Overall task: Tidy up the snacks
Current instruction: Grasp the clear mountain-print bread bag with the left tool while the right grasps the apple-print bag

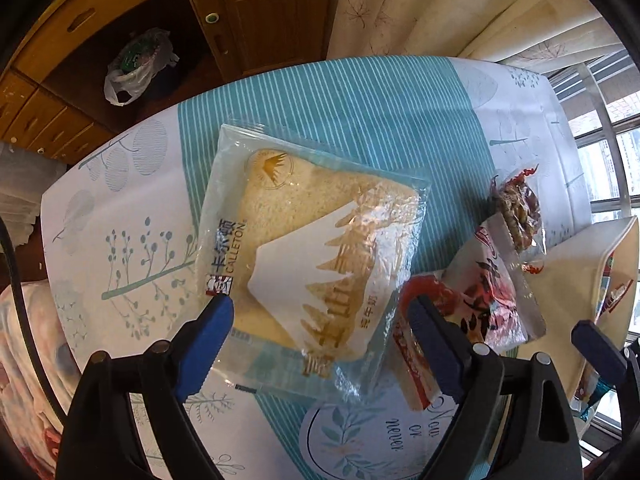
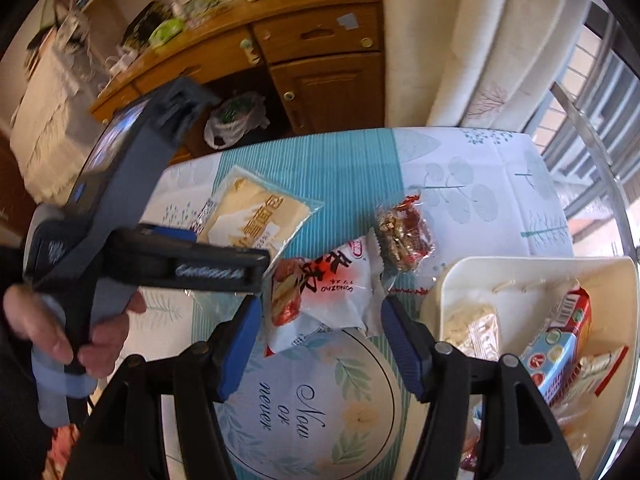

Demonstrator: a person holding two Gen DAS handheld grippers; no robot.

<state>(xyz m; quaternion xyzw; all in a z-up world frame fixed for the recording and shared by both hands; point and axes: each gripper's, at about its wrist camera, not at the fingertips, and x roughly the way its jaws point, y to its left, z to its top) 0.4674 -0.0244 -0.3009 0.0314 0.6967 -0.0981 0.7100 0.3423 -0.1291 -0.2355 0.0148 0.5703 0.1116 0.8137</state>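
Blue pads of the left gripper [image 1: 320,344] stand wide and released on either side of the bagged sandwich bread [image 1: 312,256], which lies flat on the patterned tablecloth [image 1: 120,216]; whether either pad touches the wrapper I cannot tell. I judge this bread light and soft, its clear film slippery and crinkly, so a hold across the packet's narrower span with a gentle squeeze should lift it without crushing the slice. In the right wrist view the right gripper [image 2: 316,344] is likewise unclenched and empty, poised over the white-and-red snack packet [image 2: 320,296], with a clear-wrapped nut bar [image 2: 404,236] at one o'clock from it. At three o'clock sits the cream bin [image 2: 532,272], already holding a blue-and-red box [image 2: 560,344] and a pale noodle pack [image 2: 472,324]. Its lower half is cut off by the frame edge, so how full it is stays unclear. A hand [image 2: 68,328] on the left gripper's handle hides the table's nine o'clock side.
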